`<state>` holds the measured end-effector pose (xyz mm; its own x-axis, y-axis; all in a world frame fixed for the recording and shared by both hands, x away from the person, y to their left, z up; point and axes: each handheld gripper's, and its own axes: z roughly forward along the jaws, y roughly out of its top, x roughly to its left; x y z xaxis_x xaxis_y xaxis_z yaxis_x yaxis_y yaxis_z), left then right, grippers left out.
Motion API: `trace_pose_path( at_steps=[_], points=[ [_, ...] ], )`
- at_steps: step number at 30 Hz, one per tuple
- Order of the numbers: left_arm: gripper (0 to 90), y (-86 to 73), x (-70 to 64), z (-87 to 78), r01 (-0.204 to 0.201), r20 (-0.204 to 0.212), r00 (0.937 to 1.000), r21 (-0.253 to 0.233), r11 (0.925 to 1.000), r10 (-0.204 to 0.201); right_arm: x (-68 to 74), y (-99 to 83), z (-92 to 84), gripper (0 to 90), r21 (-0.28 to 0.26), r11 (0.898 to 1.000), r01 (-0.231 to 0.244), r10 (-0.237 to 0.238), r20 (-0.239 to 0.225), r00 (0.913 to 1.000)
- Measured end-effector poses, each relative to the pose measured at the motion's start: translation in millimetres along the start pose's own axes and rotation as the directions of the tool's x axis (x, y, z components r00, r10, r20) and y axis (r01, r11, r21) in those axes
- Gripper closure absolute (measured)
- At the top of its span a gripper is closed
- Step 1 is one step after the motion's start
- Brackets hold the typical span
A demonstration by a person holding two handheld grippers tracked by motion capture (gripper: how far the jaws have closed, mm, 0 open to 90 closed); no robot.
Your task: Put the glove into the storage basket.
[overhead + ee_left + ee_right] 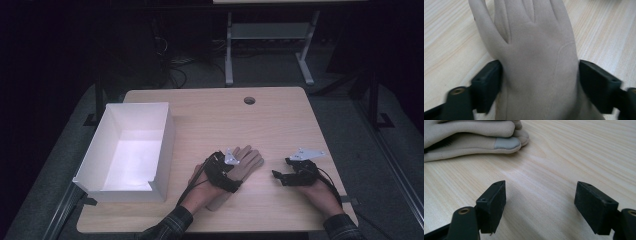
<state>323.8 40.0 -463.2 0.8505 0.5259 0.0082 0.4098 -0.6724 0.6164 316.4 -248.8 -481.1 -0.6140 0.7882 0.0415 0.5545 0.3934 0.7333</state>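
We see a beige glove (245, 162) lying flat on the wooden bench (280, 125), fingers pointing away from us. Our left hand-held gripper (540, 80) straddles its palm, jaws spread against both edges, seemingly ready to pinch it. Our right hand-held gripper (540, 205) rests nearby, spread and empty. A white box (167, 135) waits left.

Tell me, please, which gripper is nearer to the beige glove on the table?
Left. The left gripper straddles the glove; the right gripper sits apart beside it, jaws open over bare table.
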Motion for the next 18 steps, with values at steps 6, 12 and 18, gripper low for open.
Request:
trace_pose_path(
  at_steps=[6, 12, 18],
  points=[
    [48.7, -0.7, 2.0, -5.3, -0.01, 0.008, 0.9999, -0.003, 0.9999, 0.01, 0.2, 0.1, 0.2, 25.1, -0.001, 1.0, 0.002, -0.002, 0.001, 1.0],
    [62.5, -0.7, 7.2, -7.2, -0.006, 0.023, 0.9997, 0.0, 1.0, 0.006, 0.1, 0.1, 0.3, 25.2, -0.001, 1.0, 0.002, -0.002, 0.002, 1.0],
    [64.7, -0.8, 12.2, -8.7, 0.018, 0.05, 0.9986, -0.006, 0.9998, -0.017, 0.1, 0.2, 0.3, 25.2, -0.001, 1.0, 0.002, -0.002, 0.002, 1.0]
  ],
)
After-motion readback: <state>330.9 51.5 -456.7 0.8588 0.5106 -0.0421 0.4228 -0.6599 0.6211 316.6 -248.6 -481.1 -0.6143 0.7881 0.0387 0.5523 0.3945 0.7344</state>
